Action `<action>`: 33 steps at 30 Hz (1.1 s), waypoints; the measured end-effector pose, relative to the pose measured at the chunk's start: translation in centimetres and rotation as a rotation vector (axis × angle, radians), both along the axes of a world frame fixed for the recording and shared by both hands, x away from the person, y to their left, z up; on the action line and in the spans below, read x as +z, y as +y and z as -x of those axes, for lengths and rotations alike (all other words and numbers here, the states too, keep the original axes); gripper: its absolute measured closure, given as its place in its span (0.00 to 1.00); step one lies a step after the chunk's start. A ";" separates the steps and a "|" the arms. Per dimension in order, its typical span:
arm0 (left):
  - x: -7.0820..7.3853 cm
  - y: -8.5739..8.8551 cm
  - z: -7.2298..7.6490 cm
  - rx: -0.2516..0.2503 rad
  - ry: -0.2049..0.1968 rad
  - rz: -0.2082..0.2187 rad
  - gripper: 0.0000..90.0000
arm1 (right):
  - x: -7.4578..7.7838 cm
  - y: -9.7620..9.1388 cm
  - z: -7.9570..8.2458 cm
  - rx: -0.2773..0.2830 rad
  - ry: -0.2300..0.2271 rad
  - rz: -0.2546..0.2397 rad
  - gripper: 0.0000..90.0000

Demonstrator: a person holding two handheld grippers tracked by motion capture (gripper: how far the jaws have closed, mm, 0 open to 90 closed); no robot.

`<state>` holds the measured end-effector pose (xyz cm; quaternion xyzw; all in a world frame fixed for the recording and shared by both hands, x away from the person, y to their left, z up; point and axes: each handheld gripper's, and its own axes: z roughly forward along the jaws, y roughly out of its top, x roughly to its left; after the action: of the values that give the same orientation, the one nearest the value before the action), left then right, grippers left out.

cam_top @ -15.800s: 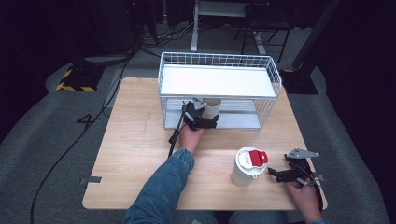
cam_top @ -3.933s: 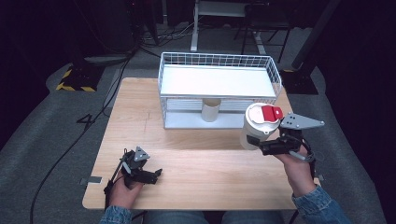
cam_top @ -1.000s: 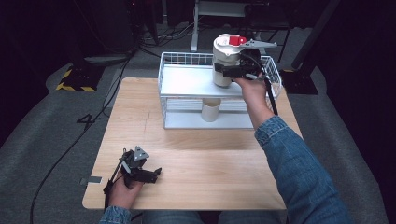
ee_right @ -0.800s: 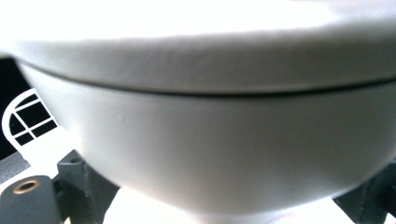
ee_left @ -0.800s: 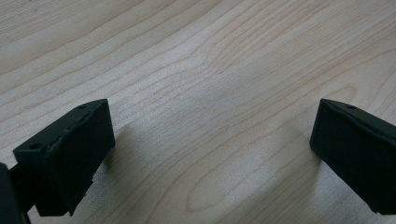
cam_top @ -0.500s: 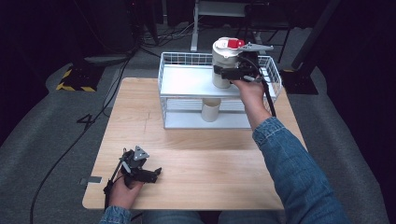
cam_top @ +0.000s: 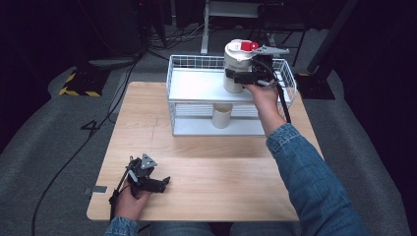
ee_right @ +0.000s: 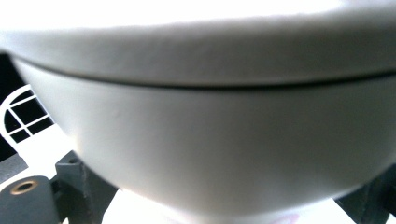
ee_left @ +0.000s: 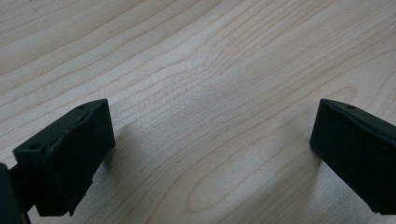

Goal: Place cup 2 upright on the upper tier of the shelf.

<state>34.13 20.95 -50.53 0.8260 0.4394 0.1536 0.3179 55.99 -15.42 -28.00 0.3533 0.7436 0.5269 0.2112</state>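
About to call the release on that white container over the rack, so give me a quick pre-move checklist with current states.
1. Right tongs shut on the container: ok.
2. Container upright, red-tabbed lid on top: ok.
3. Container over the rack's top shelf: ok.
4. Base resting on the shelf: cannot tell.
5. Cup on the lower shelf clear of the drop spot: ok.
6. Left tongs open and parked on the table, away from the rack: ok.

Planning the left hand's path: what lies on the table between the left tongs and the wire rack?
Only bare wooden tabletop, per the high view, separates the left tongs from the wire rack.
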 end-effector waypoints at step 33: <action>0.0 0.0 0.0 0.002 -0.001 0.003 0.00 | 2.1 -3.2 3.9 0.042 -0.023 -0.001 0.00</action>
<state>34.11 20.92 -50.56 0.8250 0.4402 0.1536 0.3193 52.04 -18.65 -25.88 0.3316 0.7481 0.5357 0.2084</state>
